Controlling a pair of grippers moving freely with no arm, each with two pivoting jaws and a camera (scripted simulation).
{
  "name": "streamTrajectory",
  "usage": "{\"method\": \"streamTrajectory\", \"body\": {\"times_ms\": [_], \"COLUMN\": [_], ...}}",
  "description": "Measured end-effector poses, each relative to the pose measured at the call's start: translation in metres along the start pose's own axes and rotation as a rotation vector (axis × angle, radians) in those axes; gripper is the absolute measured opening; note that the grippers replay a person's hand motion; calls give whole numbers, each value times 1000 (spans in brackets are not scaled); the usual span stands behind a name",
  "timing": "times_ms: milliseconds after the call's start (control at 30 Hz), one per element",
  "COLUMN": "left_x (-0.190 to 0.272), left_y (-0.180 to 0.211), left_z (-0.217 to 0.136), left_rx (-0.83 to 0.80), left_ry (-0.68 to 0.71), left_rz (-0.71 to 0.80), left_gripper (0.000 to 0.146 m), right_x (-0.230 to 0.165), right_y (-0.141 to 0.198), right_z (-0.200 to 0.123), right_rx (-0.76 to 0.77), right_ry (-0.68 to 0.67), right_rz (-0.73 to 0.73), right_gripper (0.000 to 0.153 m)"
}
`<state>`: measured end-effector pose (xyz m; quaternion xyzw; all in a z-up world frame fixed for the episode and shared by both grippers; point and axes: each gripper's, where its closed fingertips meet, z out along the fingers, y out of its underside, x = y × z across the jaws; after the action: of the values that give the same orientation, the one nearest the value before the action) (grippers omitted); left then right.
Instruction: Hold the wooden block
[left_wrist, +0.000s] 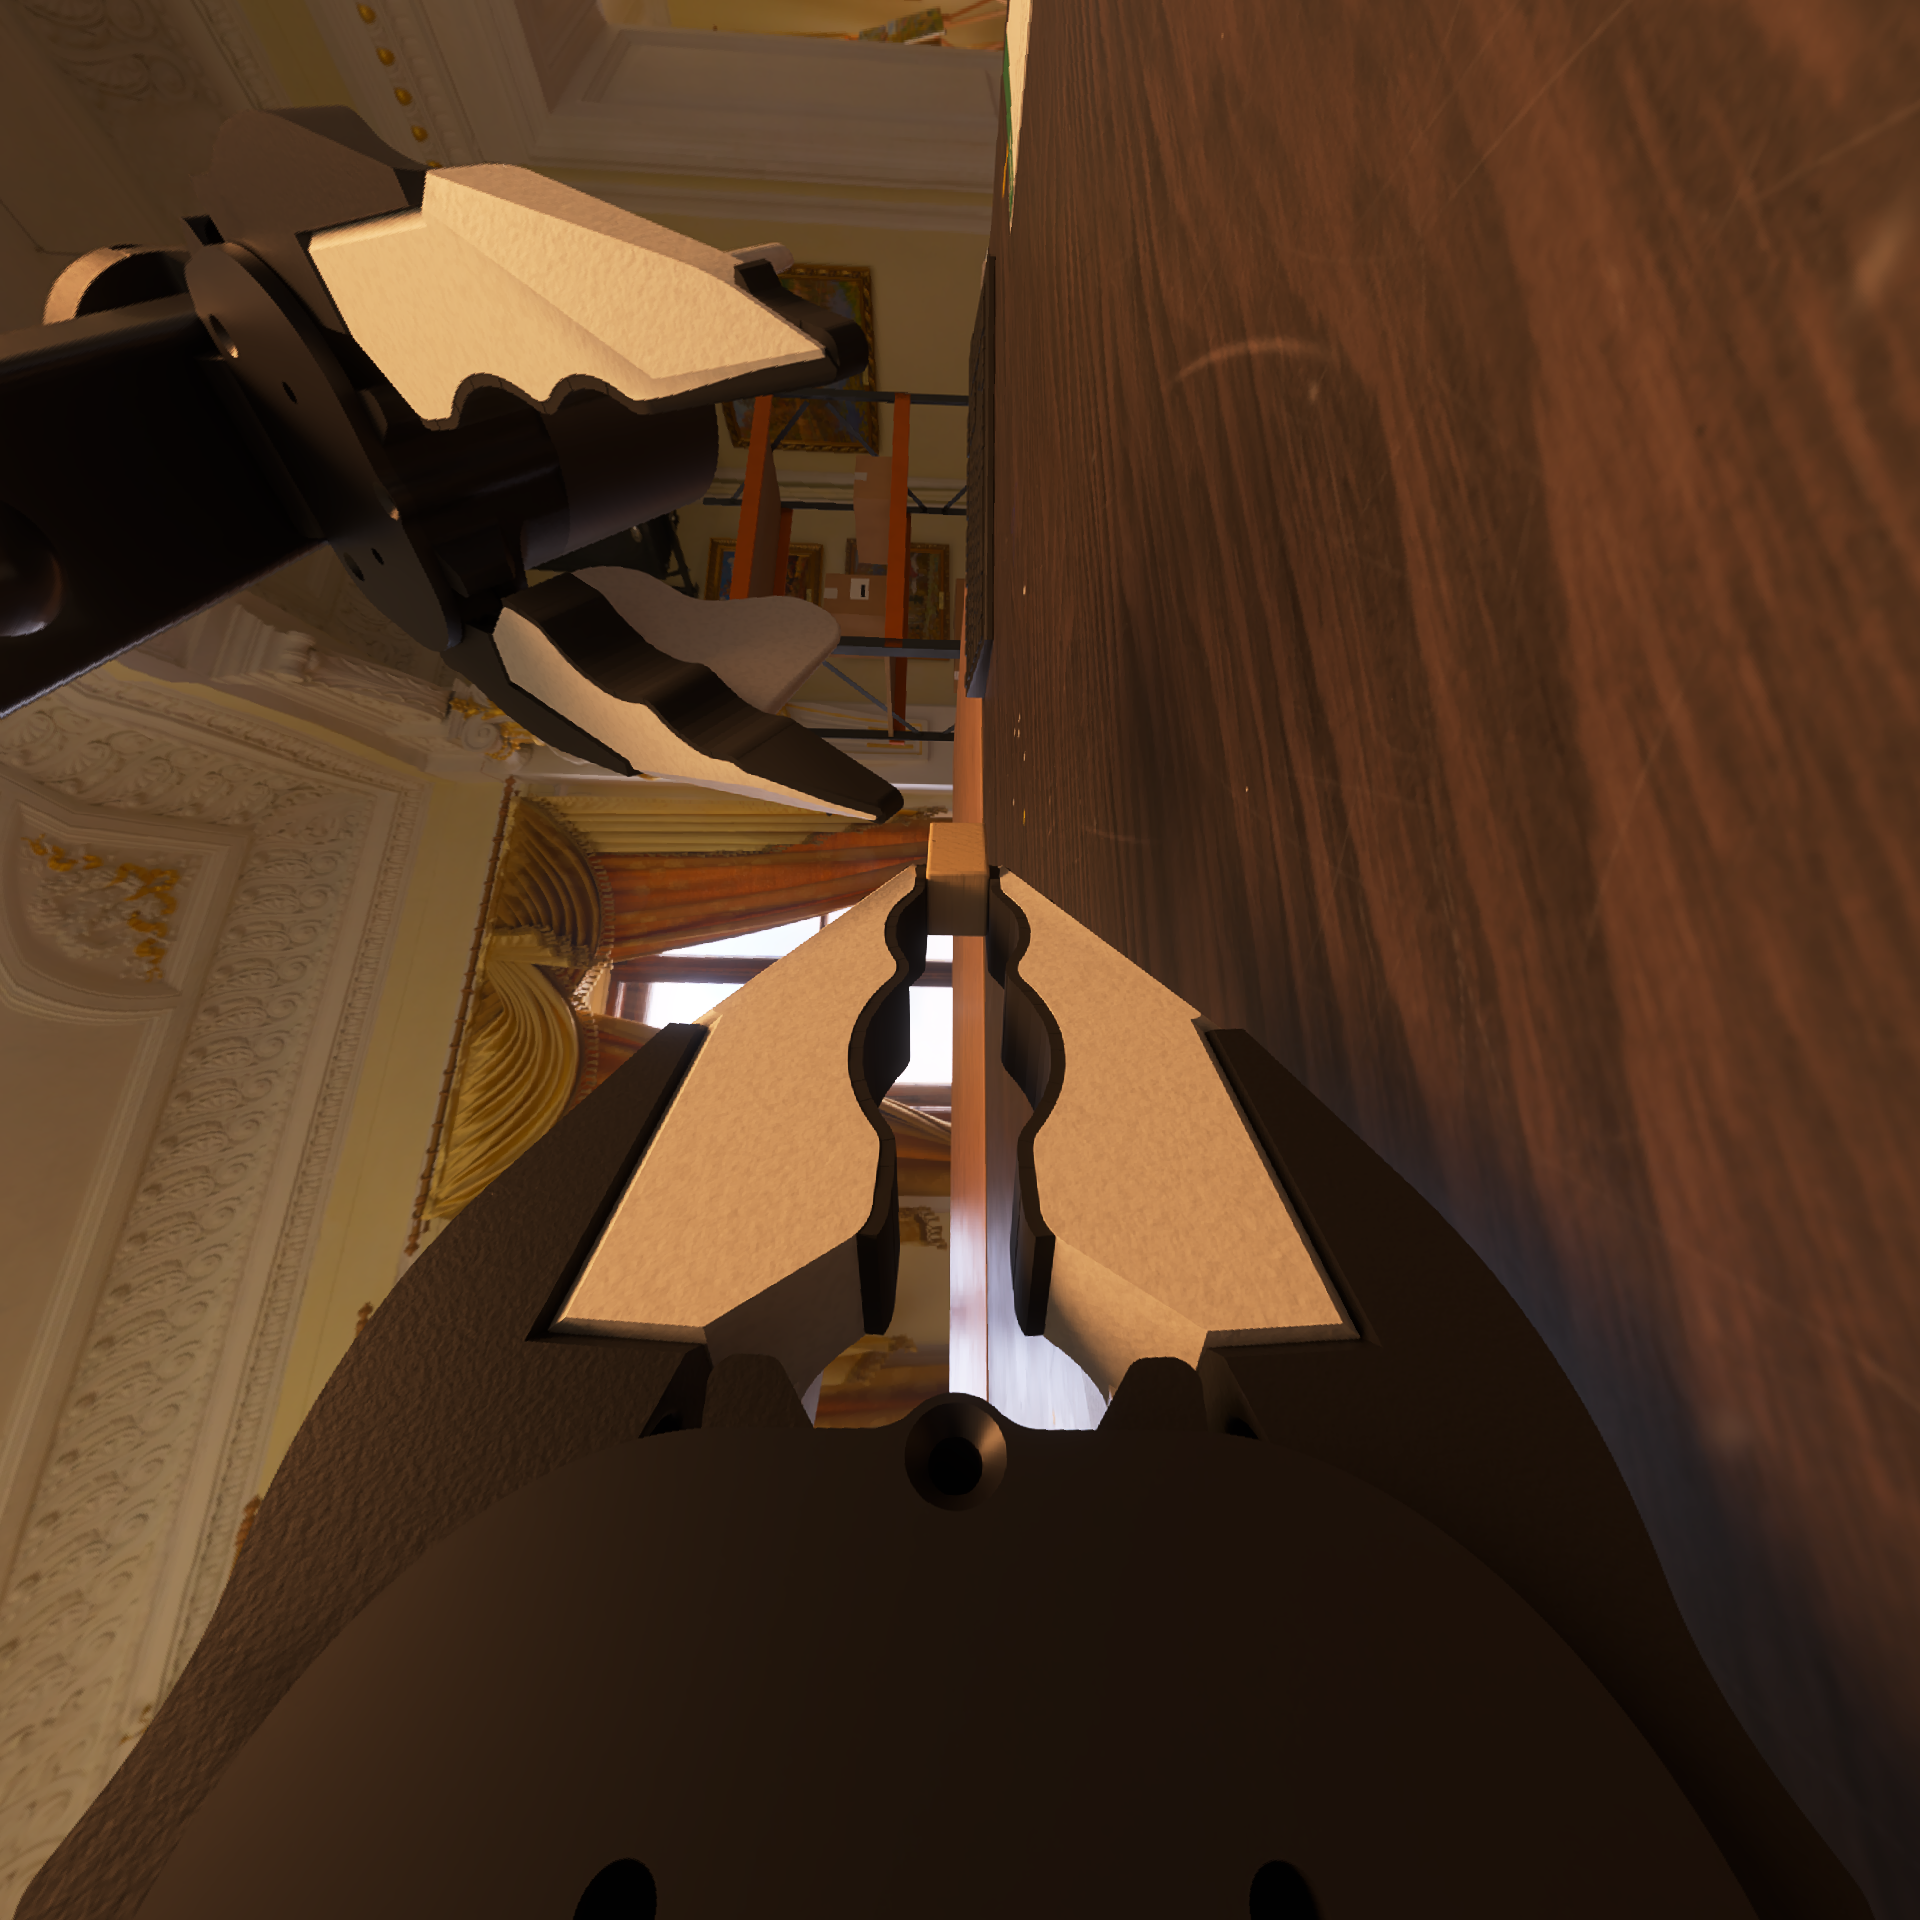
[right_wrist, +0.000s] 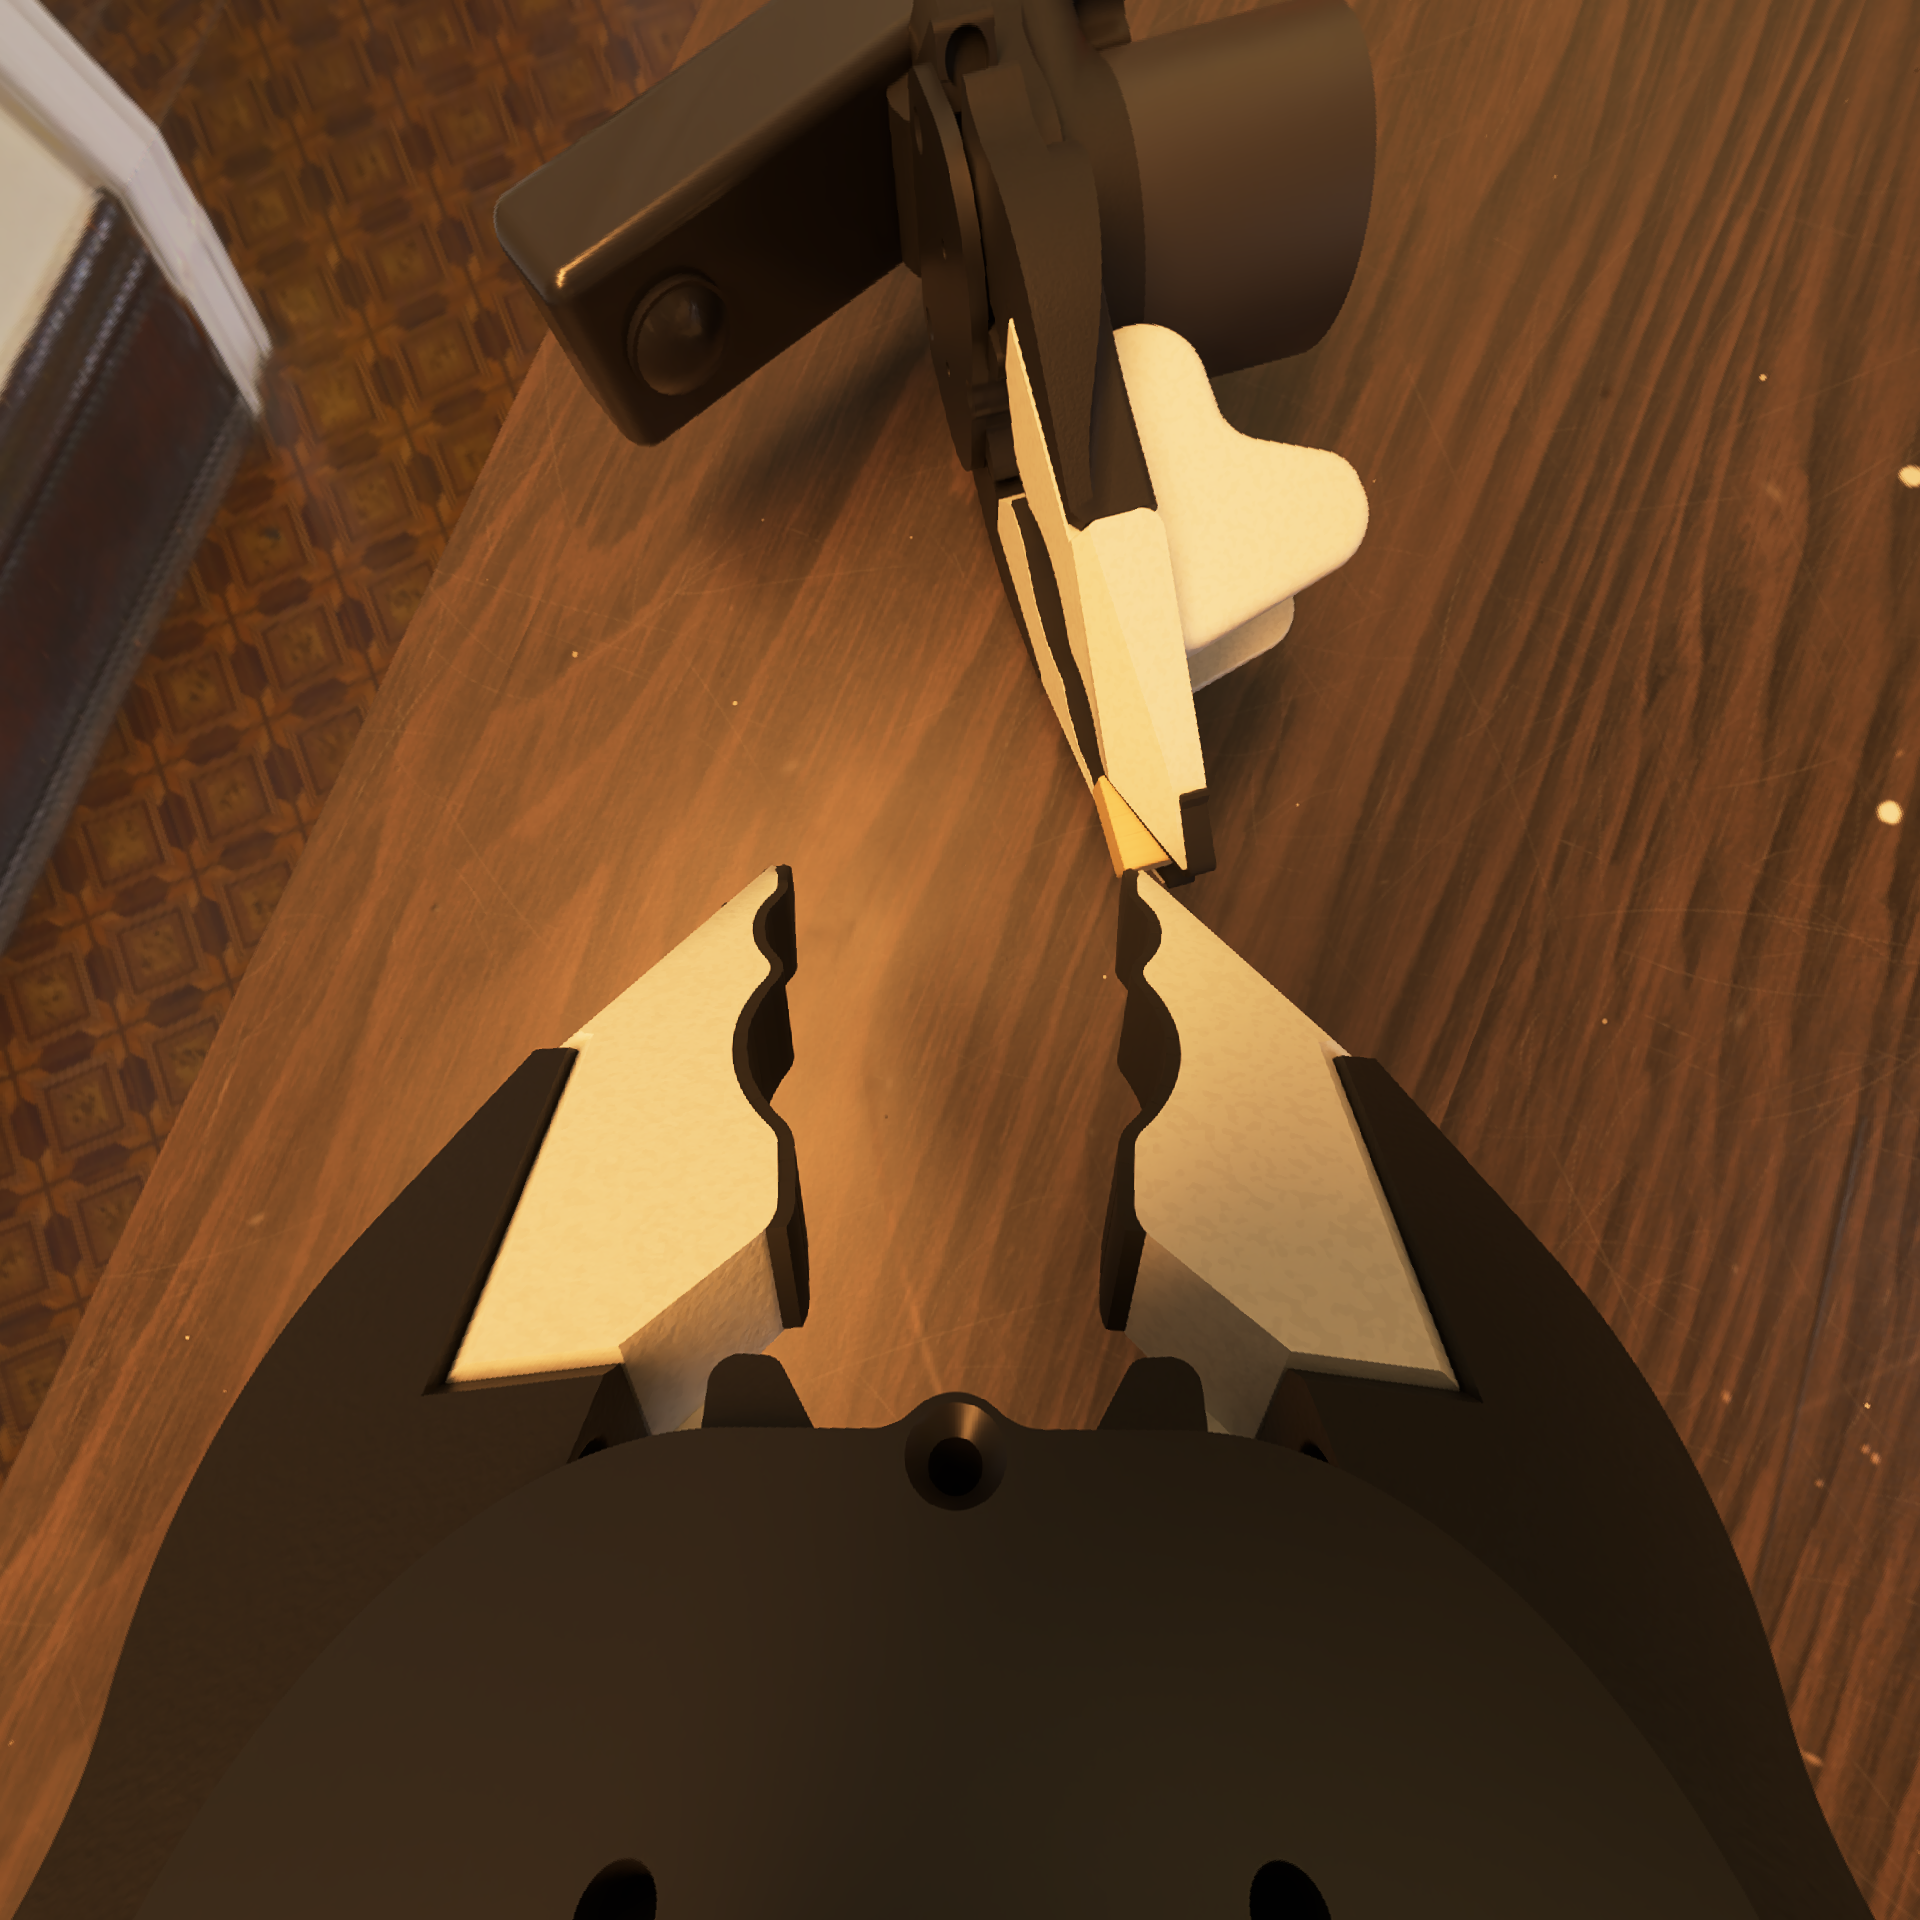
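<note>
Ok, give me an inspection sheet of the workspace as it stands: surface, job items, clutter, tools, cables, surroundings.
Surface: dark scratched wooden table, pale specks at its right.
Job's things: small wooden block, pinched at the fingertips.
Clutter: nothing seen.
Tools: left tool shut on the wooden block, held side-on just above the table; right tool open, empty, one tip close beside the block.
Cables: nothing seen.
Surroundings: patterned floor; orange shelving rack, framed pictures, curtained window.

Left wrist cam rolled sideways, skimming low along the dark brown wooden worktop (left_wrist: 1455, 727). Right wrist cam looks steeply down, close. Both share the small pale wooden block (left_wrist: 956, 878) (right_wrist: 1130, 831).
</note>
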<state>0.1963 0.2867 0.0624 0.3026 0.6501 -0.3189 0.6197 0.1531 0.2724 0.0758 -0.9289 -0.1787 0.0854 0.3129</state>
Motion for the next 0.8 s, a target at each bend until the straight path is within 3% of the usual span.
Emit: {"method": "streamTrajectory", "body": {"times_ms": [467, 633, 800], "left_x": [-2, -2, -4], "left_y": [2, 2, 5], "left_z": [-1, -1, -1], "left_rx": [-7, -9, -17], "left_ry": [-10, -12, -21], "left_rz": [-4, -6, -20], "left_gripper": [10, 10, 10], "right_x": [2, 11, 20], "right_y": [-18, -25, -7], "right_z": [-18, -39, -55], "right_rx": [151, 299, 326], "right_ry": [74, 263, 502], "right_rz": [-22, -78, -163], "right_gripper": [66, 66, 66]}}
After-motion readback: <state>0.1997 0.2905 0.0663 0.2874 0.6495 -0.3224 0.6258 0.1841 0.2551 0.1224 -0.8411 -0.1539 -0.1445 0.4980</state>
